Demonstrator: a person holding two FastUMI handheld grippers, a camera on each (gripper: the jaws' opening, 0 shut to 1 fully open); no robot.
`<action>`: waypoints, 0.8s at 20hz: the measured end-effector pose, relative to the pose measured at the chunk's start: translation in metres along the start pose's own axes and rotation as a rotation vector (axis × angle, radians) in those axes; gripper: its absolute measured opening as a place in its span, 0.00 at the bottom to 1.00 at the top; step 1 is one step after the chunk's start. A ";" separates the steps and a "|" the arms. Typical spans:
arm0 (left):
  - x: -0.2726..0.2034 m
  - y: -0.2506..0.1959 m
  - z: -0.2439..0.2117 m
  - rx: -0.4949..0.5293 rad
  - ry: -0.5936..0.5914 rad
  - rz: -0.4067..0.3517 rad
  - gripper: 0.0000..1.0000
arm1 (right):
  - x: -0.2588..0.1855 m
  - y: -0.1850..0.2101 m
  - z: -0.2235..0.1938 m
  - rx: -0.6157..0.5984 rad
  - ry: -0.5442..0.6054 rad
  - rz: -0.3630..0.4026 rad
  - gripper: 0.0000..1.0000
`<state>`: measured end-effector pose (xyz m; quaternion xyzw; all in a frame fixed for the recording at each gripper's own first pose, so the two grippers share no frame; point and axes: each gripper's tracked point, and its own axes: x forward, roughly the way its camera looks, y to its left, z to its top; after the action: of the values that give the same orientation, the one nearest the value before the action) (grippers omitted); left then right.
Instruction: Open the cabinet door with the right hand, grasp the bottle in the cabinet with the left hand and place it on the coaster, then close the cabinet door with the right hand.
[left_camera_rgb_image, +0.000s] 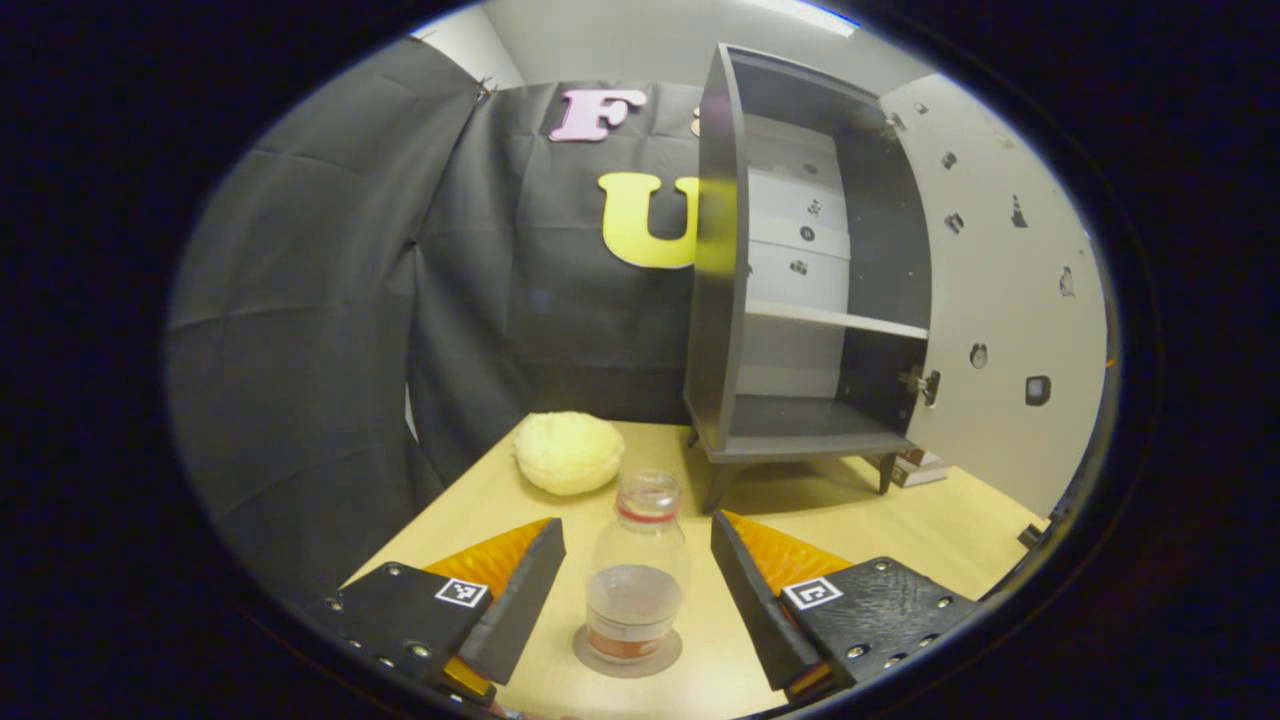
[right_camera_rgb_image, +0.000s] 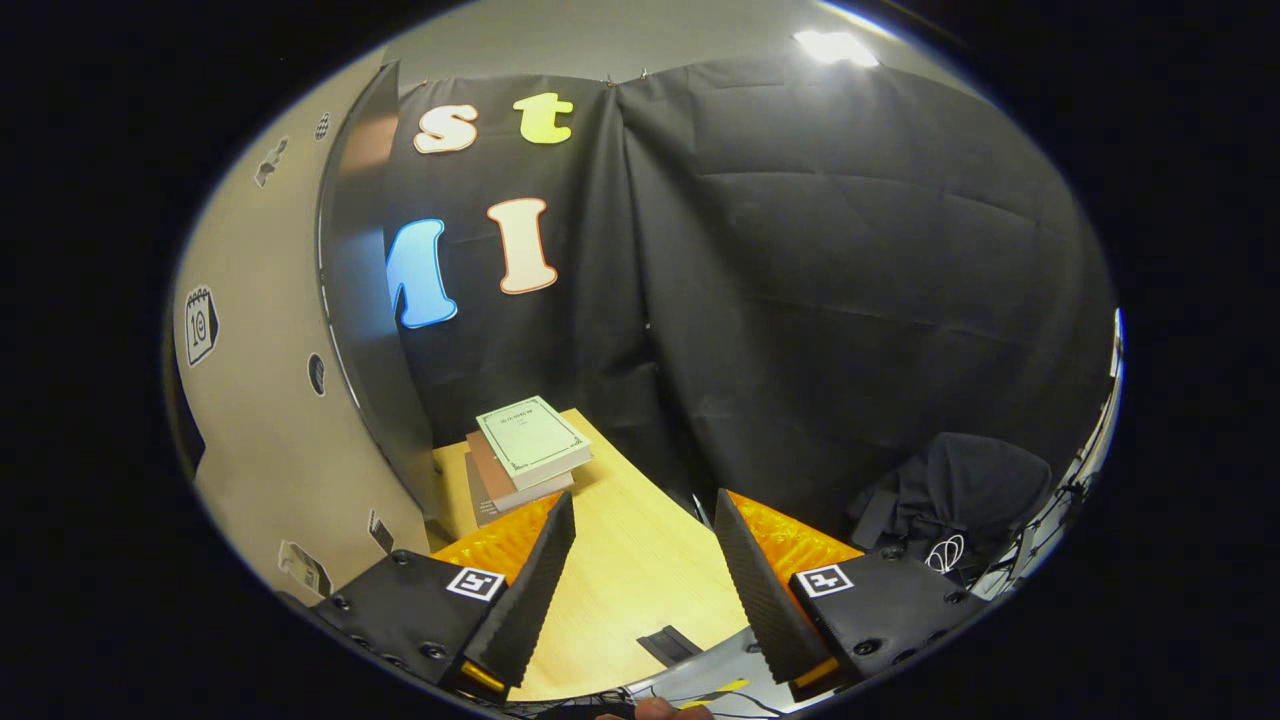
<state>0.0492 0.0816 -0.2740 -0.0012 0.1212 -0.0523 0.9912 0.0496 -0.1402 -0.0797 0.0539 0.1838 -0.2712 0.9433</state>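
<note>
Left gripper (left_camera_rgb_image: 637, 560): 2 fingers spread wide, 1 on each side of the bottle (left_camera_rgb_image: 637, 575), neither touching it. 1 bottle, clear, upright, cap on, a little liquid in the bottom; it stands on 1 round coaster (left_camera_rgb_image: 590, 655) on the wooden table (left_camera_rgb_image: 930, 530).

Behind the bottle, 1 pale fluffy ball-shaped object (left_camera_rgb_image: 568, 452) lies on the table, apart from the coaster. To its right stands 1 dark cabinet (left_camera_rgb_image: 715, 300) on short legs, with 1 shelf (left_camera_rgb_image: 835, 320) inside. Cabinet door (left_camera_rgb_image: 1000, 300) swung open to the right, pale inner face carrying several small stickers. Both compartments hold nothing visible.

Right gripper (right_camera_rgb_image: 645, 580): 2 fingers wide apart, holding nothing, over the table edge. This view adds a stack of 3 books (right_camera_rgb_image: 525, 455) near the table's back corner, not seen from the left gripper view; the top book is pale and lies askew. The cabinet door's pale face fills the left side, near the gripper but not between its fingers. 1 dark bundle (right_camera_rgb_image: 960, 490) sits off the table at right; what it is I cannot tell.
</note>
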 end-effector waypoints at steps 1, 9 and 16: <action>-0.004 -0.001 0.010 -0.015 -0.009 0.001 0.91 | -0.002 0.000 -0.001 0.007 0.002 0.005 0.90; -0.038 -0.003 0.114 0.012 -0.131 0.016 0.88 | -0.003 0.001 -0.008 0.056 0.007 0.044 0.90; -0.049 -0.062 0.190 0.117 -0.142 0.049 0.88 | 0.014 -0.008 0.013 0.016 -0.025 0.098 0.90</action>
<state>0.0411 0.0228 -0.0769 0.0558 0.0472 -0.0348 0.9967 0.0606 -0.1563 -0.0725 0.0670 0.1672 -0.2268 0.9571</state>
